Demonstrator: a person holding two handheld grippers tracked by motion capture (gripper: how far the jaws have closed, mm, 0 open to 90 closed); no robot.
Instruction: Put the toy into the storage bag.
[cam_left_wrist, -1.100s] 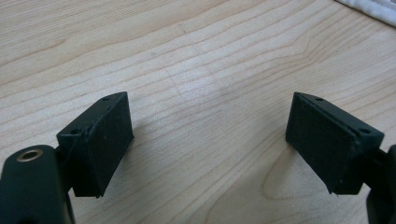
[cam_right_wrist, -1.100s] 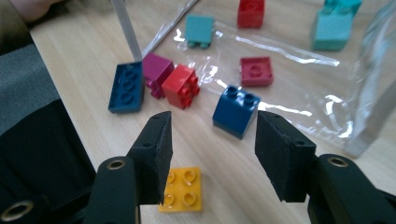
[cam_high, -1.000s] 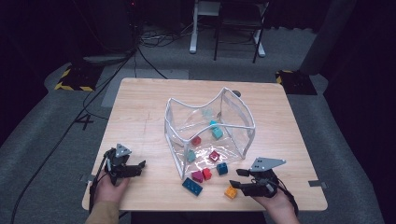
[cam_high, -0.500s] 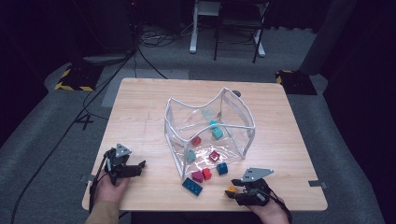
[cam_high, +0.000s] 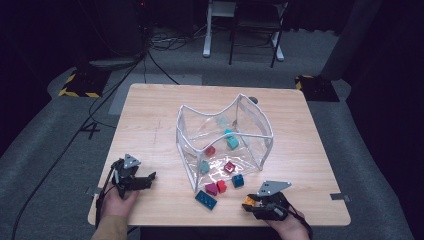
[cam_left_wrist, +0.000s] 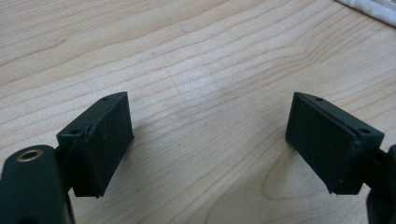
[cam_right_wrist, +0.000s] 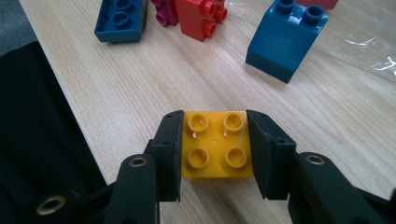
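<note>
The right tool (cam_right_wrist: 215, 144) is clamped on a yellow brick (cam_right_wrist: 217, 145), one black jaw pressed flat against each side, the brick's four studs facing up. In the right gripper view the brick sits at the tool's tips, low over the wooden desk (cam_right_wrist: 116, 93). Ahead of this tool and to its right stands a tall blue brick (cam_right_wrist: 285, 42). Ahead and slightly left lie a red brick (cam_right_wrist: 198, 16) and a magenta brick (cam_right_wrist: 164, 11) touching each other, and farther left a flat dark blue brick (cam_right_wrist: 119, 21).

In the high view the right tool (cam_high: 252, 202) is at the near edge of the desk, just short of a clear plastic bag (cam_high: 225, 137) lying open with more bricks inside.

The left tool (cam_left_wrist: 210, 140) is spread wide with nothing between its jaws, just bare wood beneath. In the high view the left tool (cam_high: 142, 181) rests well apart from the bag and the right tool.
</note>
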